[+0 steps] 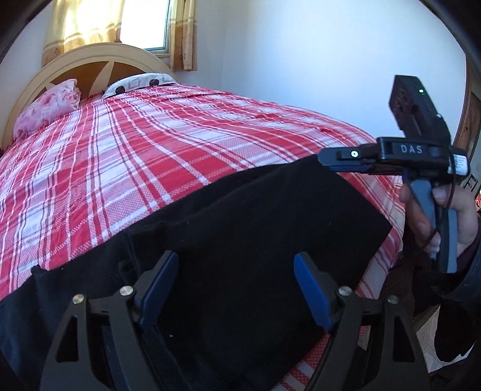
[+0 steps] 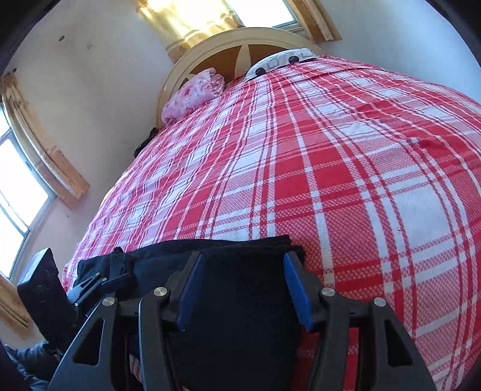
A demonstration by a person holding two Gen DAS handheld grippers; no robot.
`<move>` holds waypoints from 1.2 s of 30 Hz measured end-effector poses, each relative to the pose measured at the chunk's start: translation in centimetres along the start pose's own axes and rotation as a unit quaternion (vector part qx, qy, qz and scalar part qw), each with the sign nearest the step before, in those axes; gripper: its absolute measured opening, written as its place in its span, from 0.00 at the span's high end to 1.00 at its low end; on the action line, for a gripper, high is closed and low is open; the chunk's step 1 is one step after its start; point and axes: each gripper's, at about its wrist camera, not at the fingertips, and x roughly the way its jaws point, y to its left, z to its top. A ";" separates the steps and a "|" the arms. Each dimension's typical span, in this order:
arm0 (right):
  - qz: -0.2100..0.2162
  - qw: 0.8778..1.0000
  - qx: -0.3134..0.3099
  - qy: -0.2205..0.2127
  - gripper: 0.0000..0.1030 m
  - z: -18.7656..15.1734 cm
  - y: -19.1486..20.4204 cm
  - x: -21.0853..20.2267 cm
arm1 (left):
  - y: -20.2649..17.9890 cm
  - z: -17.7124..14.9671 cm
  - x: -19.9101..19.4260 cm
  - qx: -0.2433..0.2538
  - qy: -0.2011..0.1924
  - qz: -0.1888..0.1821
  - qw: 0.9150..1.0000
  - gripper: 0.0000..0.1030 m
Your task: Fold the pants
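Note:
Black pants lie flat across the near edge of the bed, on the red and white plaid cover. My left gripper is open above the middle of the pants, holding nothing. My right gripper is open over the right end of the pants, whose far edge looks doubled. In the left wrist view the right gripper shows from the side, held in a hand above the pants' right corner. The left gripper shows at the lower left of the right wrist view.
A pink pillow and a white patterned pillow lie by the cream headboard. Windows with yellow curtains are behind it and on the left wall. The bed's right edge drops off beside the pants.

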 end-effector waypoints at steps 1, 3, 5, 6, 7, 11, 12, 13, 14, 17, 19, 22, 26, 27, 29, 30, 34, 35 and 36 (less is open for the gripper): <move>-0.014 1.000 -0.007 -0.005 0.45 -0.4 0.3 -0.6 | -0.1 -0.1 0.1 0.004 0.002 0.003 1.000 0.20; -0.033 0.999 -0.026 -0.015 0.45 -1.5 1.1 -1.7 | -0.4 -0.2 0.3 0.011 0.002 0.006 1.000 0.17; -0.048 0.998 -0.042 -0.018 0.45 -2.8 1.6 -2.5 | -0.5 -0.3 0.3 0.014 0.002 0.006 1.000 0.16; -0.062 0.996 -0.056 -0.017 0.45 -3.8 2.1 -2.9 | -0.5 -0.3 0.4 0.015 0.002 0.007 1.000 0.16; -0.072 0.995 -0.065 -0.016 0.45 -4.4 2.4 -3.1 | -0.5 -0.4 0.3 0.016 0.002 0.007 1.000 0.15; -0.090 0.991 -0.096 -0.013 0.45 -6.5 3.6 -3.7 | -0.2 -0.4 0.3 0.011 0.000 0.003 1.000 0.15; -0.095 0.990 -0.103 -0.011 0.45 -6.9 3.7 -3.7 | -0.2 -0.4 0.3 0.010 -0.001 0.002 1.000 0.15; -0.101 0.989 -0.110 -0.009 0.45 -7.3 3.8 -3.6 | -0.1 -0.3 0.4 0.009 -0.001 0.002 1.000 0.15; -0.107 0.988 -0.114 -0.007 0.45 -7.6 3.8 -3.5 | -0.1 -0.4 0.4 0.008 -0.001 0.002 1.000 0.14; -0.115 0.986 -0.118 -0.002 0.45 -8.3 3.8 -3.0 | -0.2 -0.4 0.4 0.010 -0.003 0.005 1.000 0.14; -0.126 0.984 -0.126 0.007 0.42 -8.6 3.7 -2.4 | -0.2 -0.5 0.5 0.010 -0.004 0.006 1.000 0.14; -0.111 0.989 -0.098 0.013 0.39 -8.6 2.8 -2.4 | -0.3 -0.6 0.3 0.009 -0.006 0.007 1.000 0.14; -0.103 0.991 -0.089 -0.017 0.39 -7.7 2.7 -4.1 | -0.3 -1.0 -0.5 0.006 -0.007 0.009 1.000 0.14; -0.101 0.990 -0.088 -0.032 0.39 -7.1 2.6 -4.9 | -0.3 -1.2 -0.6 0.005 -0.008 0.010 1.000 0.14; -0.098 0.991 -0.078 -0.046 0.39 -5.8 2.3 -5.6 | -0.6 -1.5 -0.8 0.007 -0.012 0.015 1.000 0.14; -0.098 0.991 -0.074 -0.046 0.39 -5.3 2.1 -5.6 | -0.8 -1.7 -0.8 0.013 -0.013 0.020 1.000 0.14; -0.088 0.994 -0.050 -0.037 0.46 -2.5 1.2 -4.0 | -1.4 -2.1 -0.6 0.037 -0.016 0.039 0.998 0.12; -0.082 0.995 -0.049 -0.029 0.51 -2.1 1.1 -3.4 | -1.3 -2.1 -0.6 0.034 -0.016 0.036 0.999 0.12; -0.080 0.995 -0.048 -0.018 0.54 -1.7 1.1 -2.6 | -1.2 -2.0 -0.6 0.032 -0.016 0.034 0.999 0.12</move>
